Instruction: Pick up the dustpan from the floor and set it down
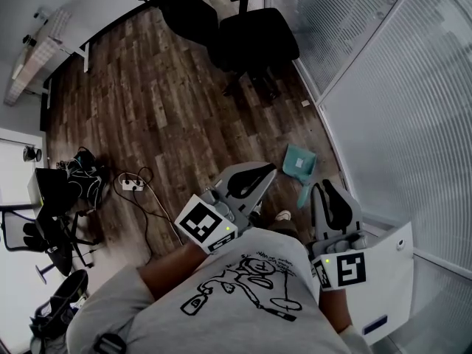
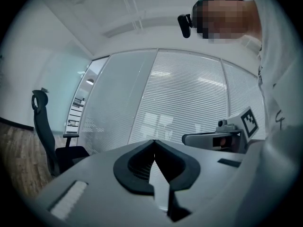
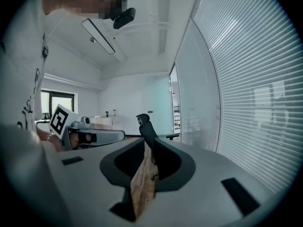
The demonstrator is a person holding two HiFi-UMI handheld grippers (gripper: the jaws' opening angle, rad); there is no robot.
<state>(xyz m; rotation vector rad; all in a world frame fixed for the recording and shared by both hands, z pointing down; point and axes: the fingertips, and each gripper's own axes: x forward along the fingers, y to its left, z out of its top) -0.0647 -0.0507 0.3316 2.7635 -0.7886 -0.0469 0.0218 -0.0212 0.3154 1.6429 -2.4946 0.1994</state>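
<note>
teal plastic dustpan [image 1: 299, 164] lies on wooden floor [image 1: 147, 109]; left tongs [image 1: 267, 172] clenched empty, right tongs [image 1: 328, 190] barely parted; advise opening wide over handle [image 1: 304, 192].

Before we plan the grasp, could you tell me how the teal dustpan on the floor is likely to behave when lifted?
The dustpan looks like thin moulded plastic, so probably stiff and light. Lifted by its narrow handle, its wider end would likely swing down.

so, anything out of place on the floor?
A teal dustpan lies on the wood floor beside the glass wall. A power strip with loose cable sprawls mid-floor. Nothing looks spilled or broken.
</note>
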